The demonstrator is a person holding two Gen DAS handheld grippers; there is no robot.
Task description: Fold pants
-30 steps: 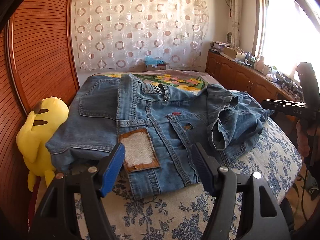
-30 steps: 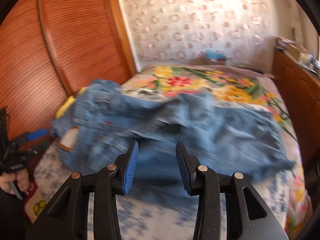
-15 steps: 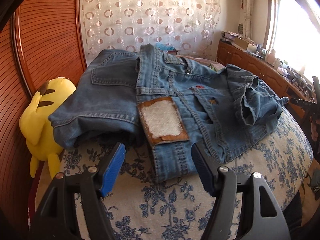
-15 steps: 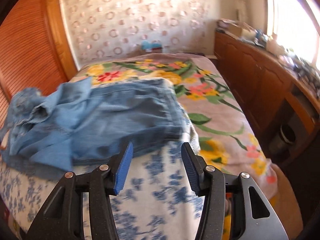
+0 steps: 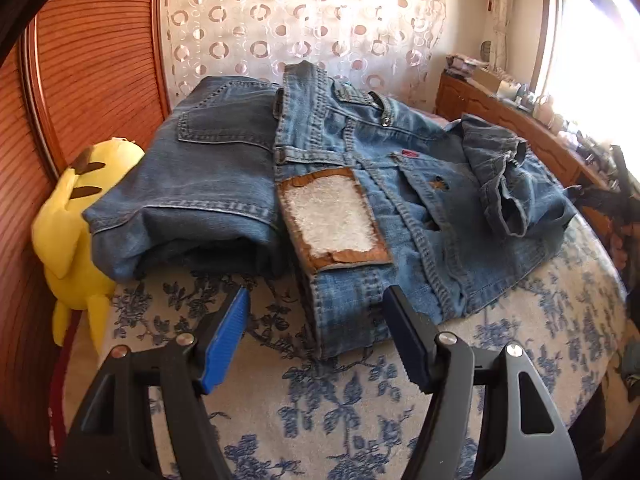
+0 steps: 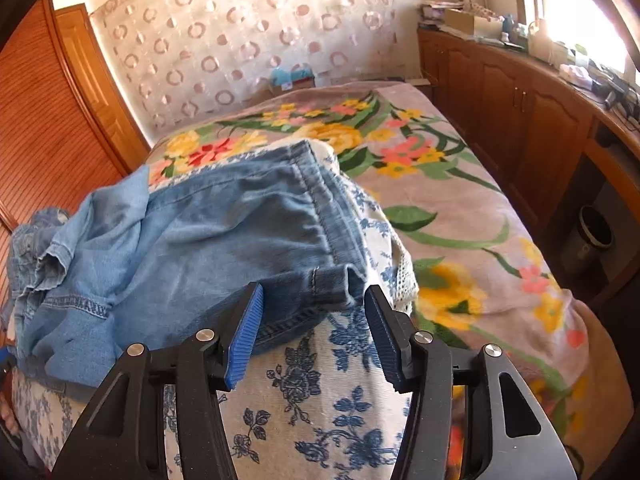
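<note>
Lying just ahead of both claws: jeans [image 5: 360, 184]; left claw [image 5: 316, 340], right claw [image 6: 314, 332] agape, empty.

The blue-flowered bedspread [image 5: 320, 408] lies bare in front of the jeans [image 5: 360, 200], so there is room along that near edge, and the left gripper [image 5: 316, 340] hangs over it with its 2 jaws apart and nothing between them. Left of the jeans a yellow plush toy [image 5: 68, 232] fills the gap to the slatted wooden door [image 5: 92, 60]. Beyond the jeans, the floral blanket [image 6: 452, 184] lies bare to the patterned curtain [image 6: 248, 32], apart from a small box [image 6: 290, 80] at its far end. Right of the jeans, past the blanket, a wooden cabinet [image 6: 520, 112] blocks the way. The right gripper [image 6: 314, 338] straddles the jeans' hem, jaws opening, pads not touching the cloth.
</note>
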